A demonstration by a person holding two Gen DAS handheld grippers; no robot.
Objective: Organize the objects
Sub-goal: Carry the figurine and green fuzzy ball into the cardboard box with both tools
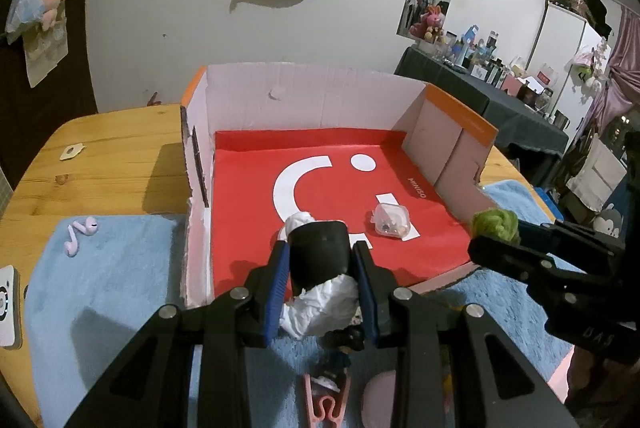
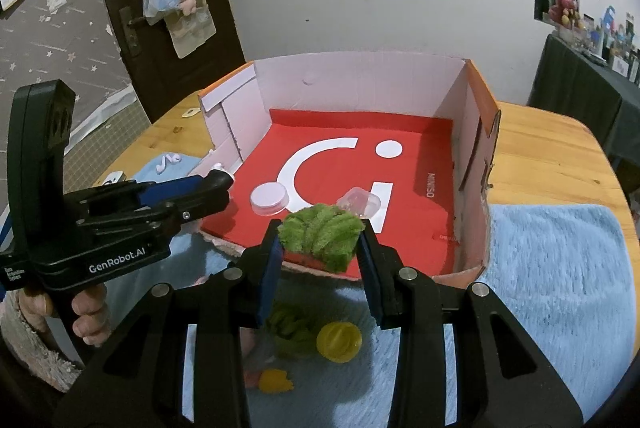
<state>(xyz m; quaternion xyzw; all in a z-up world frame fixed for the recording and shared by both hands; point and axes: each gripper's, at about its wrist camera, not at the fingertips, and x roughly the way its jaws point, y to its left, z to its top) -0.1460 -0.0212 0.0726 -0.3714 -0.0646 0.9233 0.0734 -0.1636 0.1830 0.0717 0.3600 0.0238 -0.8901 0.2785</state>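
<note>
My left gripper [image 1: 320, 253] is shut on a black tube stuffed with crumpled white paper [image 1: 318, 260], held over the near edge of a cardboard box [image 1: 304, 96] with a red liner. At the right of this view my right gripper [image 1: 490, 242] carries a green fuzzy ball [image 1: 496, 223]. In the right wrist view the right gripper [image 2: 321, 234] is shut on that green fuzzy ball [image 2: 320, 233] above the box's front edge [image 2: 320, 270]. The left gripper [image 2: 218, 180] comes in from the left. A clear plastic case [image 2: 358, 202] and a round white lid [image 2: 269, 198] lie in the box.
The box stands on a wooden table [image 2: 540, 148] partly covered by a blue towel [image 2: 560, 268]. On the towel lie a second green fuzzy piece [image 2: 290, 332], a yellow ball [image 2: 339, 342], pink earphones [image 1: 80, 232] and a pink clip [image 1: 328, 404]. A hand [image 2: 90, 316] grips the left handle.
</note>
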